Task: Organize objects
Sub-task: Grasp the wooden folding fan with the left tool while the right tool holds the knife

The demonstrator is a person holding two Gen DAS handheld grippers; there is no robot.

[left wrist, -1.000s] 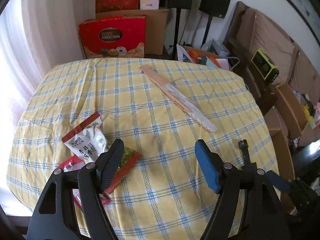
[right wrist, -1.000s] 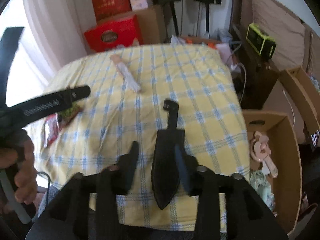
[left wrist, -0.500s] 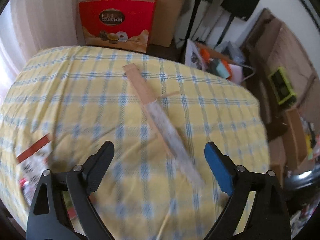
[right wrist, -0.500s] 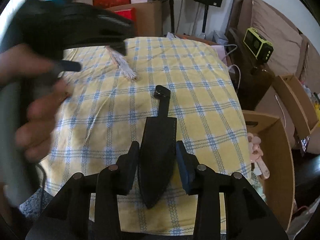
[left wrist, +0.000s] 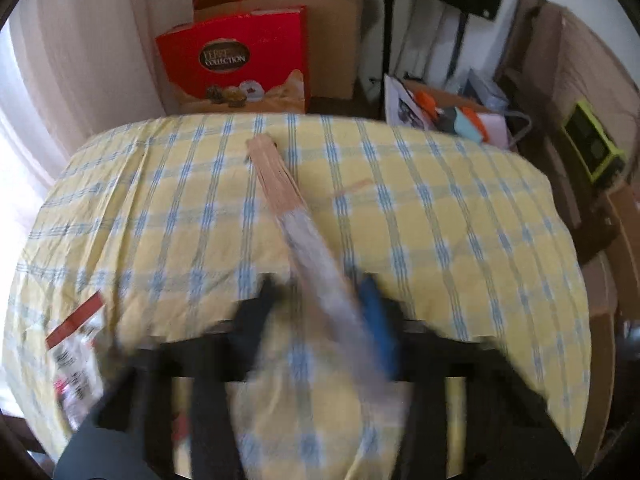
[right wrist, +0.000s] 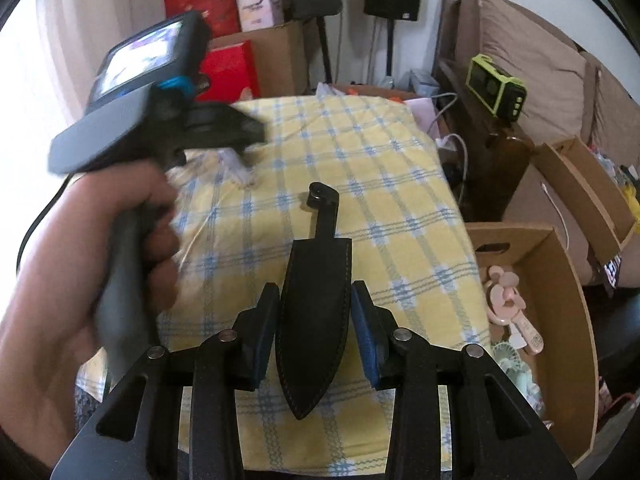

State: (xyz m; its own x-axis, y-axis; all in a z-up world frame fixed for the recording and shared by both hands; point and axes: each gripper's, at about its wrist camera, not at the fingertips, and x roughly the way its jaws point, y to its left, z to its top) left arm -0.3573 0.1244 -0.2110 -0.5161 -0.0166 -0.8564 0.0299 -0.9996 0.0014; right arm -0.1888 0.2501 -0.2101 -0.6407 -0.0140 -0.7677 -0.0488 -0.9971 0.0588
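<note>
A folded fan [left wrist: 280, 184] with a wooden handle and a grey paper end lies slanted on the yellow checked tablecloth [left wrist: 440, 220]. My left gripper [left wrist: 322, 300] is blurred. Its jaws are closing on the fan's paper end, which sits between them with a pad against each side. The right wrist view shows that left gripper [right wrist: 240, 136] held in a hand, low over the fan's tip. My right gripper [right wrist: 316, 296] is shut on a black leather knife sheath [right wrist: 316, 280]. The sheath's point faces the camera and its strap loop points away.
Snack packets [left wrist: 76, 352] lie at the table's near left. A red gift box [left wrist: 236, 64] and cardboard boxes stand behind the table. To the right are an open cardboard box [right wrist: 560, 280] holding small hand fans, a dark wooden bed frame and a green radio [right wrist: 496, 84].
My left gripper swung from above the snack packets to the fan, dropped lower, and its jaws narrowed around the paper end. My right gripper closed onto the sheath and has stayed in place.
</note>
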